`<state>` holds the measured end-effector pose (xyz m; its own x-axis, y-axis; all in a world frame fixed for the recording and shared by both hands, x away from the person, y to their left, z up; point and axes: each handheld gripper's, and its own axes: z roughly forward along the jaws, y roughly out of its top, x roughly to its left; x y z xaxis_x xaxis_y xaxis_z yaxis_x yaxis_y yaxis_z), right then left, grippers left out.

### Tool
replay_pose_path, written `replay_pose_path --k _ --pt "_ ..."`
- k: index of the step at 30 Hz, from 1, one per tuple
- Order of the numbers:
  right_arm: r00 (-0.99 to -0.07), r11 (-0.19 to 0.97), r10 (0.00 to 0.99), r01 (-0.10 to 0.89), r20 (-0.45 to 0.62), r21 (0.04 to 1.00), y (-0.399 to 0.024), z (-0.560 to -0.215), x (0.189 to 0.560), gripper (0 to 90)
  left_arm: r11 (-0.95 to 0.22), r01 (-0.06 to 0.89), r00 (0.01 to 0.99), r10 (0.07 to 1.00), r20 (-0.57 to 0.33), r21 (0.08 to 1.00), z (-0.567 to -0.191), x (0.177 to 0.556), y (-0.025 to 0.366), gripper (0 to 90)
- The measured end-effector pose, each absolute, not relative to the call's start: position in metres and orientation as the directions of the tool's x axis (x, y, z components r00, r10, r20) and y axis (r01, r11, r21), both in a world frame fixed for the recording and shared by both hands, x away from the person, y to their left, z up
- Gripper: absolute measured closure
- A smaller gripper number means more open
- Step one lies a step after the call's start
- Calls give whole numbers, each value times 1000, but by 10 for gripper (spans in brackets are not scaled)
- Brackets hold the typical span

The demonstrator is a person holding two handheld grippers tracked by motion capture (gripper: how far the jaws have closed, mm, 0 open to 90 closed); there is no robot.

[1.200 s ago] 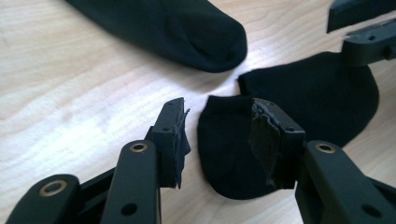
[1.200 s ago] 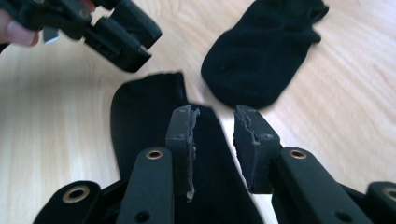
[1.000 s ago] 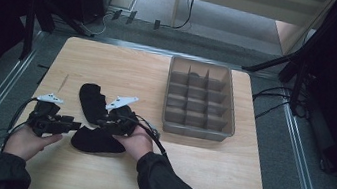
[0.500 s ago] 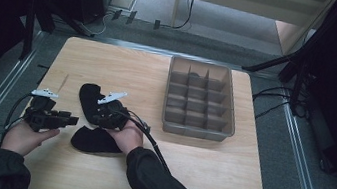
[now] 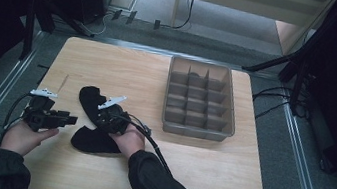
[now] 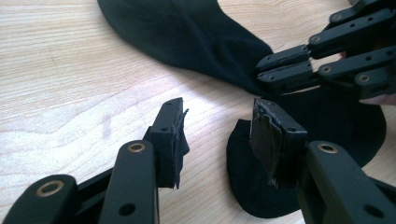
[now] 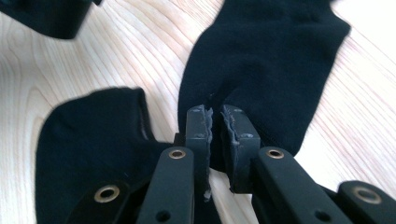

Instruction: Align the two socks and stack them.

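Observation:
Two black socks lie on the wooden table. The upper sock [image 5: 89, 98] [image 7: 261, 56] [image 6: 196, 37] runs back and left; the lower sock [image 5: 91, 139] [image 7: 88, 140] [image 6: 327, 121] lies in front of it. My right gripper [image 5: 105, 115] [image 7: 215, 121] is shut on the near edge of the upper sock, and the cloth puckers between its pads. It also appears in the left gripper view as the right gripper [image 6: 322, 56]. My left gripper [image 5: 71, 119] [image 6: 219, 130] is open just left of the lower sock, with bare wood between its jaws.
A grey divided tray [image 5: 172, 95] stands at the back right of the table [image 5: 224, 183], its cells empty. Metal rails run along both table sides. Cables trail from each gripper toward the person's arms.
My right gripper has shifted slightly left over the socks and stays low on the upper one. My left gripper has hardly moved.

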<state>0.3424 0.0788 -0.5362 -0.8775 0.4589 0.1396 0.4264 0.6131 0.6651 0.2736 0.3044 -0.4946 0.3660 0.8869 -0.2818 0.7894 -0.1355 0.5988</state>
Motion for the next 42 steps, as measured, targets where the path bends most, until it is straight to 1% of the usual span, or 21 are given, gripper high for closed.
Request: replay_pose_path --k 6,16,19,21,23,28,31,39,42 --pt "-881 632 461 413 110 656 64 -533 347 775 -133 779 366 890 -272 612 -495 275 304 533" --pt "-873 630 477 418 98 655 45 -533 356 775 -130 769 358 899 -252 626 -499 289 304 524" --pt "-865 622 494 424 91 659 37 -534 359 757 -125 764 355 900 -251 634 -500 296 305 511" --pt "-854 606 509 441 103 662 32 -533 362 724 -127 760 358 900 -248 637 -501 299 305 503" --pt "-850 589 514 449 118 672 29 -531 363 707 -127 761 355 902 -245 636 -502 303 305 500" --pt "-844 567 526 437 100 698 24 -523 362 679 -141 755 355 909 -218 640 -502 321 302 491" --pt "-840 561 533 442 103 700 23 -521 362 670 -126 750 348 910 -227 649 -501 331 303 493" --pt "-834 552 541 446 105 705 21 -522 362 647 -137 757 348 912 -217 639 -502 356 302 498" --pt "-830 543 548 446 102 711 21 -523 362 622 -128 753 343 913 -220 645 -504 364 302 497"
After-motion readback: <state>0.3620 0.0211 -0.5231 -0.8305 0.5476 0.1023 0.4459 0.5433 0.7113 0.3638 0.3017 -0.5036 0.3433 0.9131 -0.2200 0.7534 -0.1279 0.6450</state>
